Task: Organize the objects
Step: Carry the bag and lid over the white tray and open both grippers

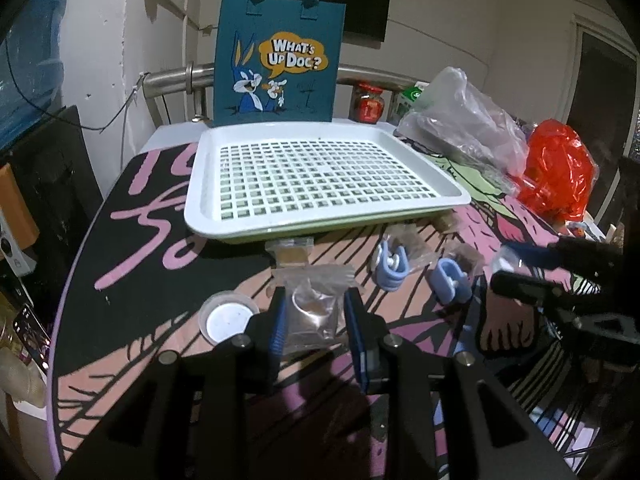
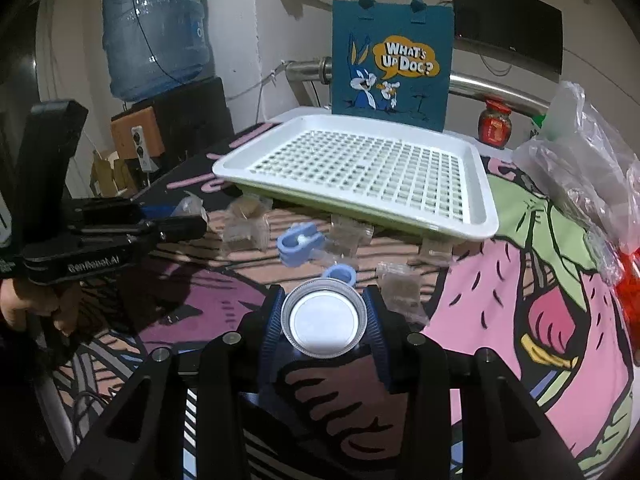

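Observation:
In the left wrist view my left gripper (image 1: 316,300) is shut on a clear plastic packet (image 1: 316,322) with brownish contents, low over the patterned tablecloth. A small round clear cup (image 1: 228,316) sits on the cloth just left of it. In the right wrist view my right gripper (image 2: 324,296) is shut on another small round cup (image 2: 324,328) with a white bottom, held a little above the cloth. The white perforated tray (image 1: 320,227) (image 2: 490,216) lies beyond both grippers with nothing in it. Two light blue clips (image 1: 390,268) (image 2: 298,246) and several small clear packets (image 2: 244,226) lie in front of the tray.
A teal cartoon tote bag (image 1: 276,60) stands behind the tray. A red jar (image 1: 366,104), clear plastic bags (image 1: 460,128) and a red bag (image 1: 556,168) crowd the right side. A water bottle (image 2: 156,40) stands at back left. A person's hand (image 2: 24,308) holds the left gripper.

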A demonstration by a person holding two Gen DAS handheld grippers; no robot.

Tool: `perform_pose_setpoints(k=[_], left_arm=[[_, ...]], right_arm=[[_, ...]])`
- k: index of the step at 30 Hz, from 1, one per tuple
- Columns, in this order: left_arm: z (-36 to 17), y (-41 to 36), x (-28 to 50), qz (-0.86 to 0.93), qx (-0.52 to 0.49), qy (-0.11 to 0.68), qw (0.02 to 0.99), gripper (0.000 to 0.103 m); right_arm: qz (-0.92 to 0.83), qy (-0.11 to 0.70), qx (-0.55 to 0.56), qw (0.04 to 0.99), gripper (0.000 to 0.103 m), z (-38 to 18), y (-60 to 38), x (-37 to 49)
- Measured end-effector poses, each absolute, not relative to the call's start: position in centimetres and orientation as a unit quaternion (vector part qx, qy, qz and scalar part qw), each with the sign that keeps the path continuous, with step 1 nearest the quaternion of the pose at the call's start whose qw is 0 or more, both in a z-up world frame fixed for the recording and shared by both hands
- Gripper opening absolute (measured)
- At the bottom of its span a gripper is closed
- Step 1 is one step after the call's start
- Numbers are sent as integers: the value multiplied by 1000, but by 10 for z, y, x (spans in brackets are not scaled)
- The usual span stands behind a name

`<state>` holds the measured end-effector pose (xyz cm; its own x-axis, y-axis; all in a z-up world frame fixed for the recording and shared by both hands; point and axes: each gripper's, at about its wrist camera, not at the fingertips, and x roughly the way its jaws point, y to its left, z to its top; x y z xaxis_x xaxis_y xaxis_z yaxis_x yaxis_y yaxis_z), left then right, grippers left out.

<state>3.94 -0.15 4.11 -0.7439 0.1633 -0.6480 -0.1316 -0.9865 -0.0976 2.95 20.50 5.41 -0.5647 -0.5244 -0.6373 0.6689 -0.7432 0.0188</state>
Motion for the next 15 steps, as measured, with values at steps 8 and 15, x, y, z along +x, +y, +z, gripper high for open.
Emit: perform_pose_setpoints(k=[8, 15], left_arm=[[78, 2, 14, 943, -321, -8, 87, 27], [91, 8, -33, 947, -311, -2, 84, 27]], right_arm=[[-889, 101, 276, 352, 39, 97, 205, 7], [-899, 63, 262, 344, 39, 117, 197, -42]])
